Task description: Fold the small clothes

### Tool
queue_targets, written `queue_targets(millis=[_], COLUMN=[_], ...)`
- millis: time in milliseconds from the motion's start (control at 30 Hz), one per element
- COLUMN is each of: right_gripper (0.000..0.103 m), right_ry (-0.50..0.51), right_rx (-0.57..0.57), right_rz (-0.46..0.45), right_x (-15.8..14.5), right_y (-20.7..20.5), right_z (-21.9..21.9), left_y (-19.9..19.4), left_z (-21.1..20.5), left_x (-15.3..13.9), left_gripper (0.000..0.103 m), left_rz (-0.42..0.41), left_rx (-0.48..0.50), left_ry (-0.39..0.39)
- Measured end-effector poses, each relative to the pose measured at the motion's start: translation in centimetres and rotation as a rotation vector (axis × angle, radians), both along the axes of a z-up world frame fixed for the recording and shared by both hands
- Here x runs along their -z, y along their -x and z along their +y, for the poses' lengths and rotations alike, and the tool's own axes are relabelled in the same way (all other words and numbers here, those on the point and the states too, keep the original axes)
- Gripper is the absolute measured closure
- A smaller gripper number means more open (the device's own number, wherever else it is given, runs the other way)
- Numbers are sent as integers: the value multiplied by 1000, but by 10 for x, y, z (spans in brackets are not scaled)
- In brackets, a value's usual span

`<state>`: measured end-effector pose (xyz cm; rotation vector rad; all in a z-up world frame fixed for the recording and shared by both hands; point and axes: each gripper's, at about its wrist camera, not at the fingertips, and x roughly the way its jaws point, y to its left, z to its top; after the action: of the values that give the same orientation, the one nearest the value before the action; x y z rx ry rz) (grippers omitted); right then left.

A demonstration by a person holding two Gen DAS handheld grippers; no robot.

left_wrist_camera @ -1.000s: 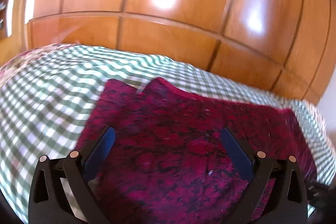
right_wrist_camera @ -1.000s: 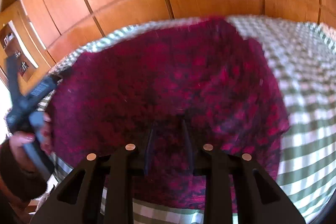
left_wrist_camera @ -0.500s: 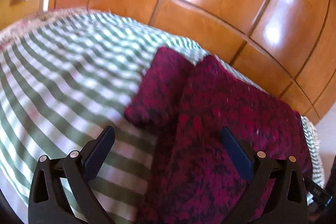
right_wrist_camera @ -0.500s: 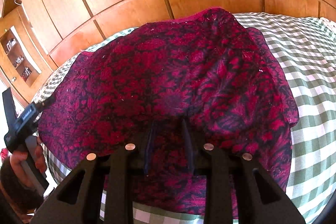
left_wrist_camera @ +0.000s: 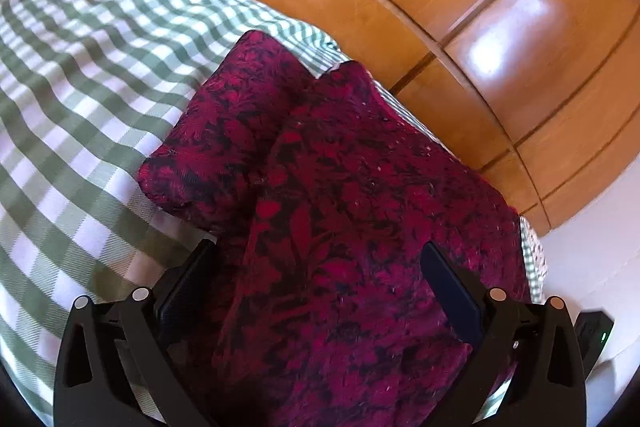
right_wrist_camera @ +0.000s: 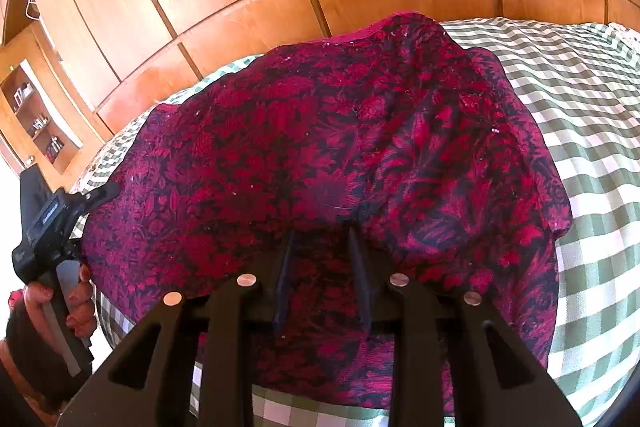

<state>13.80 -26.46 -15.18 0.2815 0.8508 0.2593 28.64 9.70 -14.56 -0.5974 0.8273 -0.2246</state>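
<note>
My left claw [left_wrist_camera: 316,267] hangs low over the bed w/ its two fingers spread wide apart, released, nothing between them but the cloth lying underneath. My right claw [right_wrist_camera: 320,239] points fwd, tilted down, its two fingers drawn close together and clenched on a raised fold of the garment [right_wrist_camera: 320,155], which tents up around the tips. One garment only: red w/ black floral print, spread on the green-white checked bedspread [right_wrist_camera: 592,131], one corner flopped over toward the bed's middle in the left view. From the right wrist I see my left hand [right_wrist_camera: 76,303] gripping the other tool's handle at the garment's left edge. Wood-panelled wardrobe [left_wrist_camera: 460,7] stands behind the bed.
</note>
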Motion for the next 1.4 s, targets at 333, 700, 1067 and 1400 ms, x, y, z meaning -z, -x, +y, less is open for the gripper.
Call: queue_targets(millis=[333, 700, 1067, 1400], right_gripper=[72, 72, 72, 72], right_ry=[-2, 0, -1, -24], right_rx=[-6, -7, -7, -9], right_rz=[-4, -5, -5, 4], right_x=[-1, -1, -1, -1], right_y=[0, 0, 1, 0], right_z=[2, 2, 2, 1], left_y=[-23, -14, -9, 5], left_z=[6, -4, -5, -26], left_x=[2, -1, -27, -76], left_gripper=[3, 43, 70, 74], left_rz=[88, 108, 41, -108], left_rx=[39, 24, 17, 49], left_ry=[94, 33, 79, 9])
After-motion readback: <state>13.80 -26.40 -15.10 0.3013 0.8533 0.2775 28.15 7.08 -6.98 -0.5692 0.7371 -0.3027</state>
